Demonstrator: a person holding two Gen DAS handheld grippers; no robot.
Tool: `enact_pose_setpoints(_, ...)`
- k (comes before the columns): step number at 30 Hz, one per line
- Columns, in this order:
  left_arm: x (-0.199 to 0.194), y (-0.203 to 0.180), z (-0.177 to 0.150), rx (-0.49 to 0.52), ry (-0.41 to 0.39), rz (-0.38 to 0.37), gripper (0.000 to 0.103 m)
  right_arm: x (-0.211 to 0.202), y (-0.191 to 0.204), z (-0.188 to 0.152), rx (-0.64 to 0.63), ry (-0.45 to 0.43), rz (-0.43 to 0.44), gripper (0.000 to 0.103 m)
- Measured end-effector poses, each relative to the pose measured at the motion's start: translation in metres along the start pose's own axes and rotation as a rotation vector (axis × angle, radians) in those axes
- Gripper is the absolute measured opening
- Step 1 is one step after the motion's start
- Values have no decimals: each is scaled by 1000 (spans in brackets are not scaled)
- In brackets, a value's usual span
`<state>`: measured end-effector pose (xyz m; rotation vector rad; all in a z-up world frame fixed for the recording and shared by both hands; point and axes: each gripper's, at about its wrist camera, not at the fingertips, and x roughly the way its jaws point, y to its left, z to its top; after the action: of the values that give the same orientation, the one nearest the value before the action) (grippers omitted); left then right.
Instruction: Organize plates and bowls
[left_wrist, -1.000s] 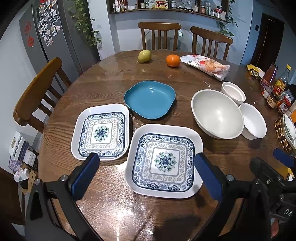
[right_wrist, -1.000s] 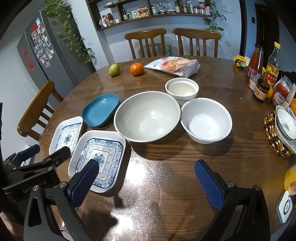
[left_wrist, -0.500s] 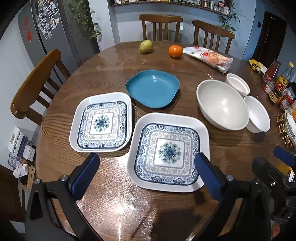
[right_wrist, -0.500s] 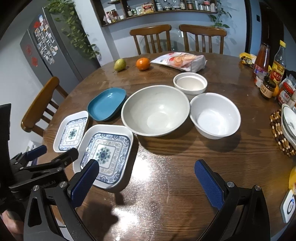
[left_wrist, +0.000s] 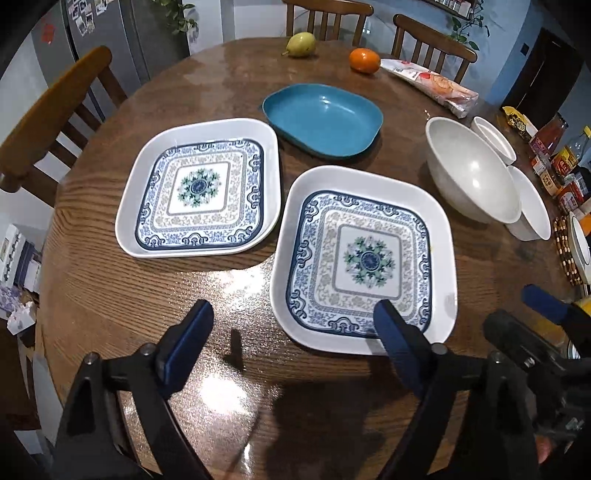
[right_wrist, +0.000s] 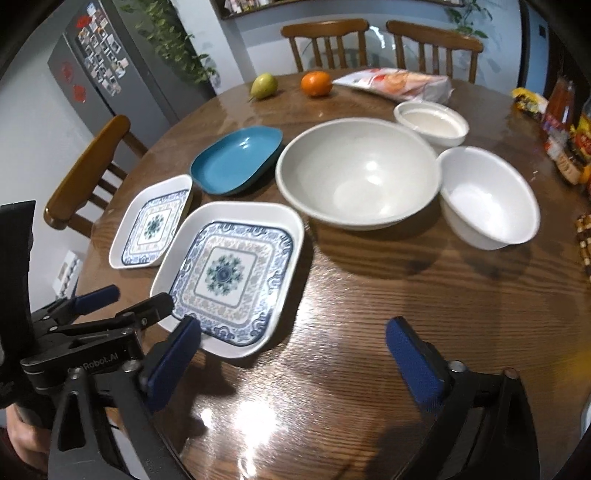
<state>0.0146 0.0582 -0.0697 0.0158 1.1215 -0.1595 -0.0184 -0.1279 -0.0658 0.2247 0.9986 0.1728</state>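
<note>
Patterned square plates — near one at table front, second at its 10 o'clock, just apart. Blue dish at 12; large bowl at 2, medium white bowl touching it. Left gripper spread — right pad over near plate's edge. Right gripper spread, empty.

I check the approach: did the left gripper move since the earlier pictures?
Yes. The left gripper moved forward toward the nearer patterned plate; its right finger now overlaps the near rim.
</note>
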Motion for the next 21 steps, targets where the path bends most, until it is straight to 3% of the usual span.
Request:
enact_pose_setpoints(2,5,1,1,5,4,-17,79,9,0,1,11,18,16,83)
enact_pose_setpoints(5,15,1,5,10,11,-22,69,24,0,2,27,49,26,65)
enact_pose_setpoints(9,26,6,9,8,28,-56,48,40,2,5,34,79,27,47)
enact_pose_setpoints(12,30,7,11,19,34,-69,45,48,4,8,31,94,30,34)
enact_pose_setpoints(15,30,7,12,33,26,-85,35,53,4,10,25,107,37,20)
enact_pose_setpoints(19,33,7,15,43,24,-87,30,56,6,13,3,107,12,10)
enact_pose_setpoints(21,32,7,15,48,26,-86,26,56,4,13,5,104,10,10)
